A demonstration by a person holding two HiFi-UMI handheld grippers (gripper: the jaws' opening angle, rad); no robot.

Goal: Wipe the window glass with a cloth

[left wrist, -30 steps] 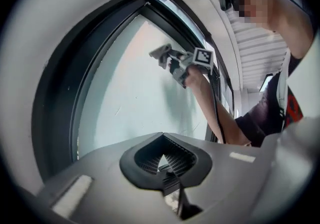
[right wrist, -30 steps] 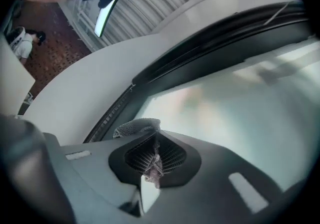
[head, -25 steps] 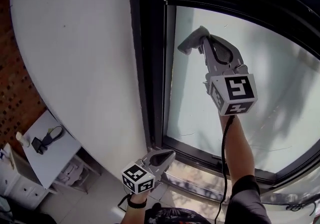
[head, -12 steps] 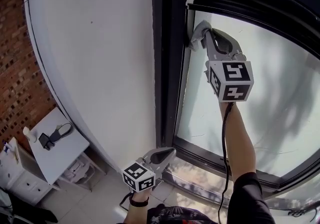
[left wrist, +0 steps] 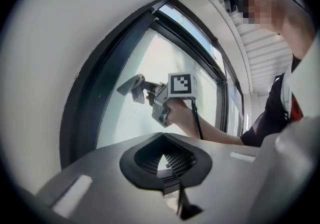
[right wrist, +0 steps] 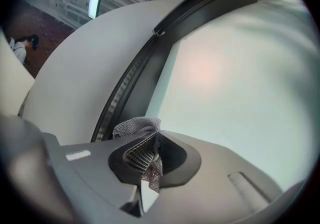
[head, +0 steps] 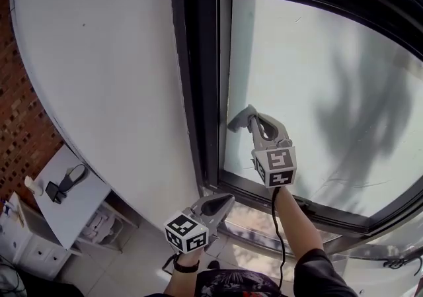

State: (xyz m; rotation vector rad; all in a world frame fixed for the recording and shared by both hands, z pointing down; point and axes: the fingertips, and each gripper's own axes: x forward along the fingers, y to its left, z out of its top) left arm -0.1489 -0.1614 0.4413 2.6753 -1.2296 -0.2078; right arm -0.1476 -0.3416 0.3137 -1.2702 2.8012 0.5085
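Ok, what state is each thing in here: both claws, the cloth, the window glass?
Right claw: shut on the cloth.
Left claw: shut, nothing in it, held low, off the glass.
Cloth: bunched, pinched in the right claw, by the glass's left edge.
Window glass: hazy, faint streaks near the bottom.

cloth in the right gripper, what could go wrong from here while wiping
1. The cloth is only a small bunch pinched in the right gripper. Dragging it over the window glass might tug it loose.
2. It sits close beside the black frame, so the hard jaw tips could knock the frame, or scrape the glass if pressed harder.
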